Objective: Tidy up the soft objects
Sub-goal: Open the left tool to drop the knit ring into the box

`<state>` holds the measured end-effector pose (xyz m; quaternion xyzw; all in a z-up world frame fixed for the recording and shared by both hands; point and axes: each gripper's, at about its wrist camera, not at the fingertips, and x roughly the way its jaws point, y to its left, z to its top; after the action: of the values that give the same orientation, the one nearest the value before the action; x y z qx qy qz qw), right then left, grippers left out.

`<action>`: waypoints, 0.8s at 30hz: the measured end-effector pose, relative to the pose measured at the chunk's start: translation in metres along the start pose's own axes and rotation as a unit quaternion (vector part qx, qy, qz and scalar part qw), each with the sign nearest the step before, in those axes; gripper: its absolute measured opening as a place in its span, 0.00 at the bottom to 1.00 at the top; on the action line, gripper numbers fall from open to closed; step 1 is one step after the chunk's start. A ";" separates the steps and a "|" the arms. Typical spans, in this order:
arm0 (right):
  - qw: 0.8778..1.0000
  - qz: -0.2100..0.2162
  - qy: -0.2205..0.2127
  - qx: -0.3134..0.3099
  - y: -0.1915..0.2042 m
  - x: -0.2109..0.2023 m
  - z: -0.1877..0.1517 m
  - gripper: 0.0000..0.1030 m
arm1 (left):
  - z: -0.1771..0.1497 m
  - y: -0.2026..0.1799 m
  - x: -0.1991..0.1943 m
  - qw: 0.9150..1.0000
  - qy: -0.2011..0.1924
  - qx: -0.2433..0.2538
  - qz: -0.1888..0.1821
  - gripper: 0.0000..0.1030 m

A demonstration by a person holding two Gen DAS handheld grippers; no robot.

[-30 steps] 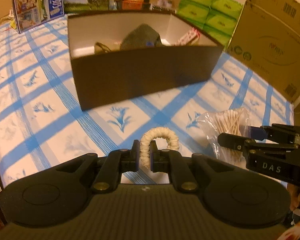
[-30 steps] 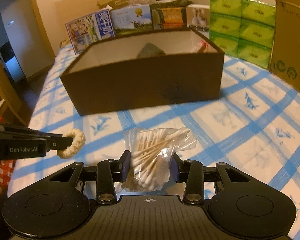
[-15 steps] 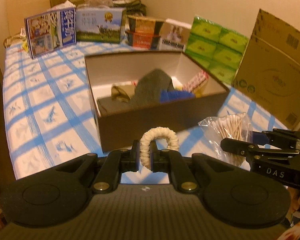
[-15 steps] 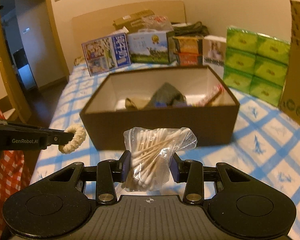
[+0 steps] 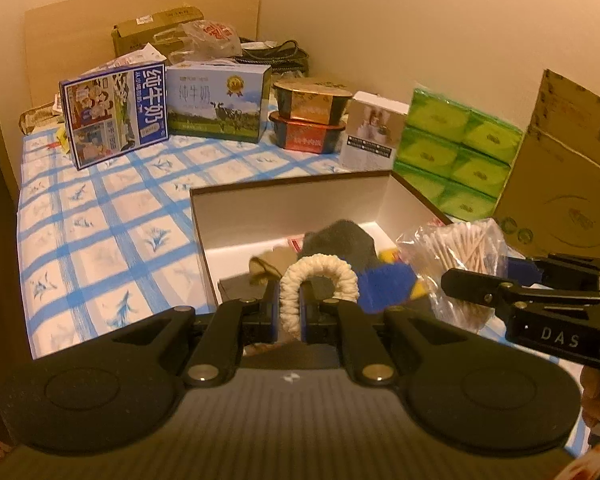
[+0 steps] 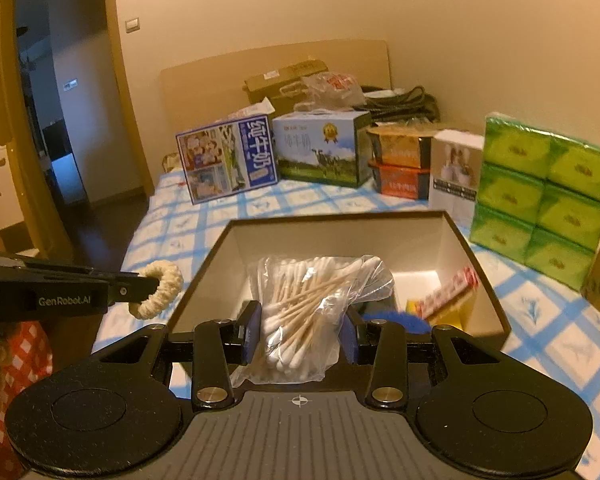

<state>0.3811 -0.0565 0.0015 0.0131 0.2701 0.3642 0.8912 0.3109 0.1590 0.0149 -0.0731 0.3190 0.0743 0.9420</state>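
Note:
My left gripper (image 5: 290,312) is shut on a cream hair scrunchie (image 5: 320,276) and holds it over the near left edge of the open brown box (image 5: 284,190). The scrunchie also shows in the right wrist view (image 6: 158,290), left of the box (image 6: 484,276). My right gripper (image 6: 300,334) is shut on a clear bag of cotton swabs (image 6: 308,308) above the box's near side; the bag also shows in the left wrist view (image 5: 456,256). Inside the box lie a grey cloth (image 5: 340,240), a blue item (image 5: 384,284) and a red-striped packet (image 6: 448,292).
The box stands on a blue-checked cloth (image 5: 100,232). Behind it are two milk cartons (image 5: 116,116), stacked food tubs (image 5: 308,120), a white box (image 5: 374,132), green tissue packs (image 6: 544,200) and a large cardboard box (image 5: 568,176) at right. A doorway (image 6: 60,120) is at left.
Both grippers have risen and moved forward from the cloth in front of the box to above its near side, each still holding its object. The box interior now shows from above.

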 end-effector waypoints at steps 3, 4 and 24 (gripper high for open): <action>1.000 0.000 -0.003 0.000 -0.004 0.011 0.011 0.40 | 0.011 0.004 0.009 1.000 -0.002 0.002 0.005 0.08; 1.000 0.000 -0.003 0.000 -0.005 0.014 0.014 0.40 | 0.015 0.006 0.013 1.000 -0.003 0.001 0.007 0.08; 0.999 -0.002 0.043 0.006 -0.025 0.112 0.053 0.40 | 0.056 0.025 0.098 0.999 0.029 0.007 0.028 0.08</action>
<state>0.4889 0.0083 -0.0121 0.0021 0.3102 0.3608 0.8795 0.4162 0.2025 -0.0038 -0.0600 0.3488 0.0965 0.9303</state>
